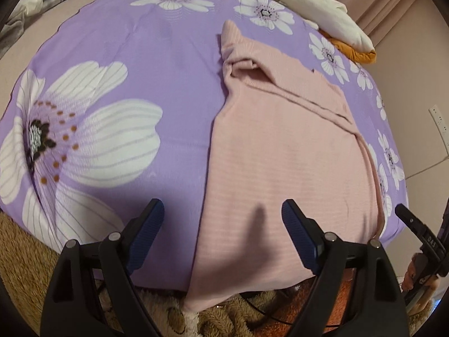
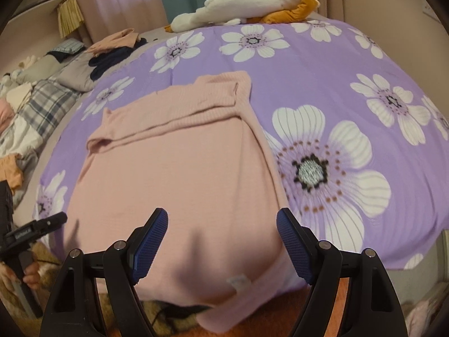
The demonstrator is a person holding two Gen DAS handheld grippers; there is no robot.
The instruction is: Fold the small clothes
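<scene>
While both pairs of tongs hover at the near edge of the bed, nothing is gripped yet.
Left tongs (image 1: 223,214): jaws spread wide, empty, straddling the left border of the pink garment where it meets the purple cover.
Right tongs (image 2: 221,221): jaws also wide apart and empty, above the hem end of the garment, near its right border.
Pink ribbed top (image 1: 280,154): lies lengthwise on the bed, already narrowed, a sleeve folded across the upper part; its hem droops over the bed's near edge, a small white label (image 2: 238,280) showing there.
Floral bedspread (image 1: 126,56): purple with large white flowers, smooth under the garment.
Far end: a white and orange plush toy (image 2: 252,0) lies beyond the collar; loose clothes (image 2: 112,45) are piled along the left side.
Likely step: taking the hem corners to fold it up toward the collar.
Risks: the overhanging hem may slide off if tugged unevenly; a left pinch might catch the bedspread too; the folded sleeve could slip open during the lift.
</scene>
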